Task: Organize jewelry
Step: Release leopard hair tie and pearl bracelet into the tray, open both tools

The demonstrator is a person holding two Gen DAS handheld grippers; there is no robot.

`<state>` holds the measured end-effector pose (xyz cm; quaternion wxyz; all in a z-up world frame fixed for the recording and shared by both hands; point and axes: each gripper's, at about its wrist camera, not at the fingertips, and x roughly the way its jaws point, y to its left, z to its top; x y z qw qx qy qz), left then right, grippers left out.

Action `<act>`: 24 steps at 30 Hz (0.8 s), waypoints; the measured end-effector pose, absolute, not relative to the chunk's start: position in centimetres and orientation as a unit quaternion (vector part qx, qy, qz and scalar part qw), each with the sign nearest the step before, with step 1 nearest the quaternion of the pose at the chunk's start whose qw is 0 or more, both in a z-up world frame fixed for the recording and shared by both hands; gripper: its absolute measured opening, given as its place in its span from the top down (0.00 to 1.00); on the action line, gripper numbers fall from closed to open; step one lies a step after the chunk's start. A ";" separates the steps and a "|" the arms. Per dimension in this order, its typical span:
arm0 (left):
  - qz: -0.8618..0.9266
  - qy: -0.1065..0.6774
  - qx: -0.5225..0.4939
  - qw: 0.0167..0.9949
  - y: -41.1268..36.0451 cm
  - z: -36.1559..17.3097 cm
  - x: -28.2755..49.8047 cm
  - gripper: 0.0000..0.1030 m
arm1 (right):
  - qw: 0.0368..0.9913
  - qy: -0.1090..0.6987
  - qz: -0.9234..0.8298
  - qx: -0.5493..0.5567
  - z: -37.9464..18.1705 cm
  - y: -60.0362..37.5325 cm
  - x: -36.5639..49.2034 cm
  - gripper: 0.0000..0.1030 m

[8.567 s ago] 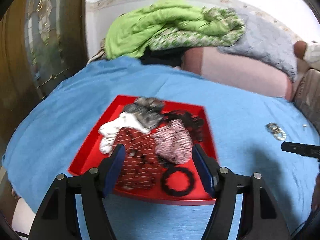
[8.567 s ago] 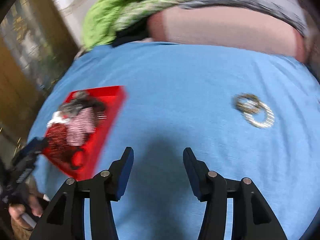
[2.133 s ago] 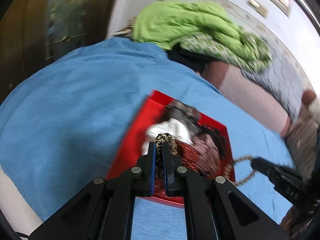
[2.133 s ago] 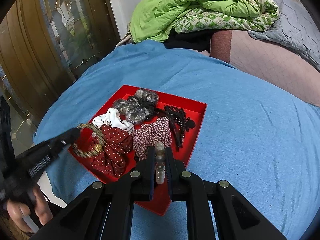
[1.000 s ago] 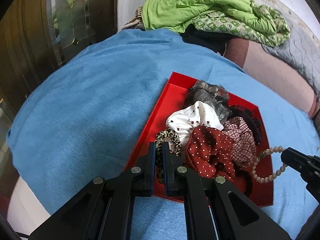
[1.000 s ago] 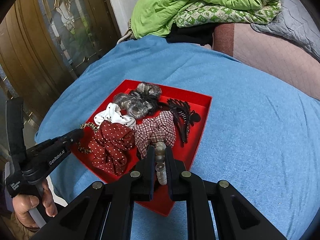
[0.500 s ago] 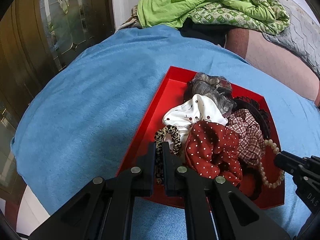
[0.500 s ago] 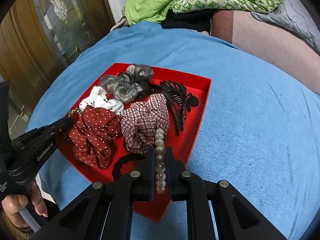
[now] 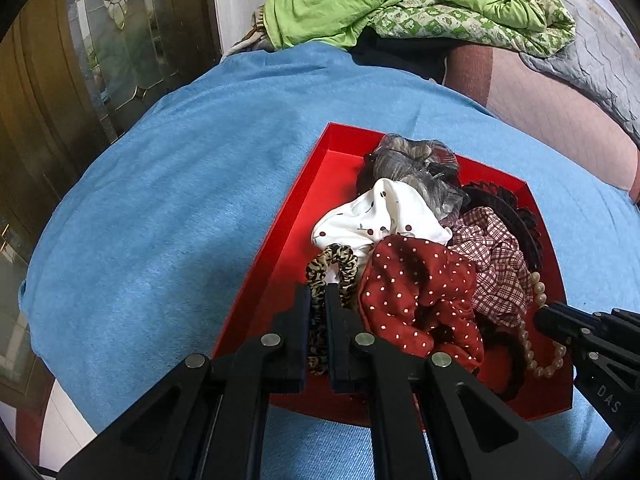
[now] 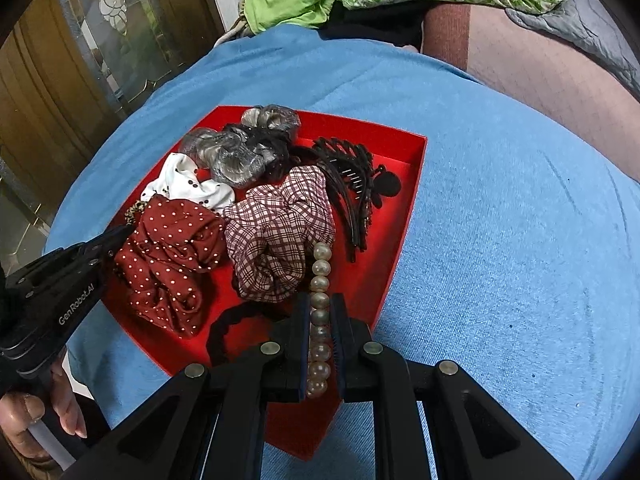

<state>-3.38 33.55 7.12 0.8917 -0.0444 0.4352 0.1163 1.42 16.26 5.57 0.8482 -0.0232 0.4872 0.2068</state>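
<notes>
Jewelry status: pale pearl-bead bracelet (image 10: pixel 319 312) is pinched in the right gripper (image 10: pixel 320 312), jaws nearly closed on the strand, hanging just over the near right corner of the shallow red tray (image 10: pixel 404 220). Left gripper (image 9: pixel 318 304) is clamped on a leopard-print fabric scrunchie (image 9: pixel 332 268), low over the tray's near left side beside the dark red polka-dot scrunchie (image 9: pixel 416 300). Tray already holds the bulk: white dotted scrunchie (image 9: pixel 380 216), grey shiny scrunchie (image 10: pixel 236 156), plaid scrunchie (image 10: pixel 280 228), black claw clip (image 10: pixel 352 184), black hair band (image 10: pixel 228 332). Blue cloth (image 10: pixel 500 240) shows nothing else loose (within view). My read: nearly done; both pieces just need releasing into the tray.
</notes>
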 end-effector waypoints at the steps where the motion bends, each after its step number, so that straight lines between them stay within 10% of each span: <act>1: 0.116 0.436 -0.045 0.891 33.6 7.1 -3.3 0.93 | 0.848 0.488 0.206 -0.023 5.5 16.2 1.5 0.88; 13: 0.106 0.424 -0.067 0.897 33.8 7.7 -3.7 0.59 | 0.848 0.488 0.205 -0.017 5.5 15.9 1.3 0.88; 19: 0.101 0.406 -0.071 0.906 33.7 8.8 -4.3 0.50 | 0.853 0.477 0.213 -0.003 6.6 15.7 0.4 0.59; 24: 0.099 0.392 -0.066 0.912 33.4 9.5 -5.0 0.45 | 0.860 0.462 0.219 -0.003 7.8 15.7 -0.8 0.58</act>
